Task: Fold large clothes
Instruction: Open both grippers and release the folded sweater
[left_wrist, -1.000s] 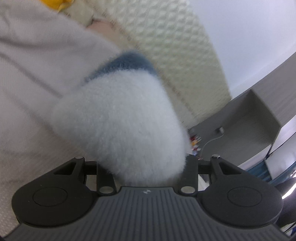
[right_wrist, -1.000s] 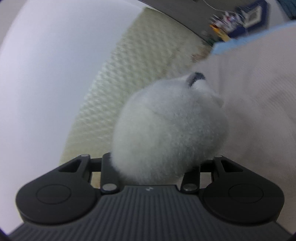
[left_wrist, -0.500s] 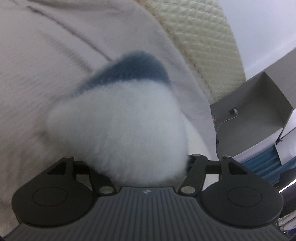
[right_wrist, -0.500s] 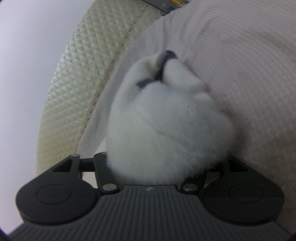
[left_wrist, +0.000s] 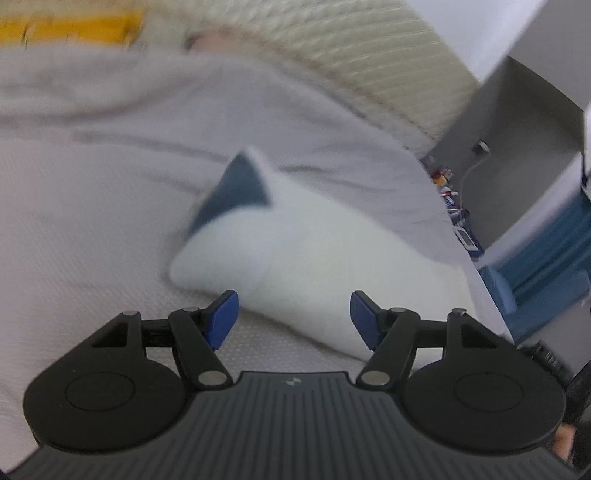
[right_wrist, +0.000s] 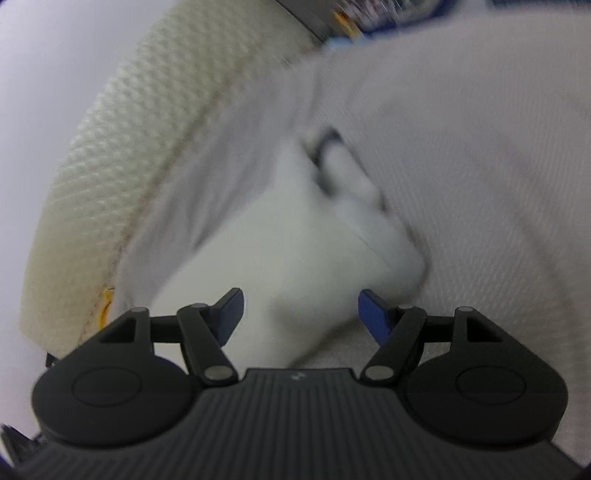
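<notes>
Grey bedspread (left_wrist: 110, 221) covers the bed below a quilted headboard (right_wrist: 122, 140). White fleece (left_wrist: 314, 266) lies on it. Left gripper (left_wrist: 293, 314) and right gripper (right_wrist: 300, 310) have just been opening; jaws stand wide, pads clear of the fleece between them.

Left tool (left_wrist: 294, 314) jaws just opened, white fleece garment (left_wrist: 314, 258) lying beyond on grey bedspread (left_wrist: 92, 221)

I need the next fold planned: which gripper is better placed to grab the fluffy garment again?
Probably the left gripper: its open jaws face a flat edge of the garment. The right gripper faces a bunched lump.
</notes>
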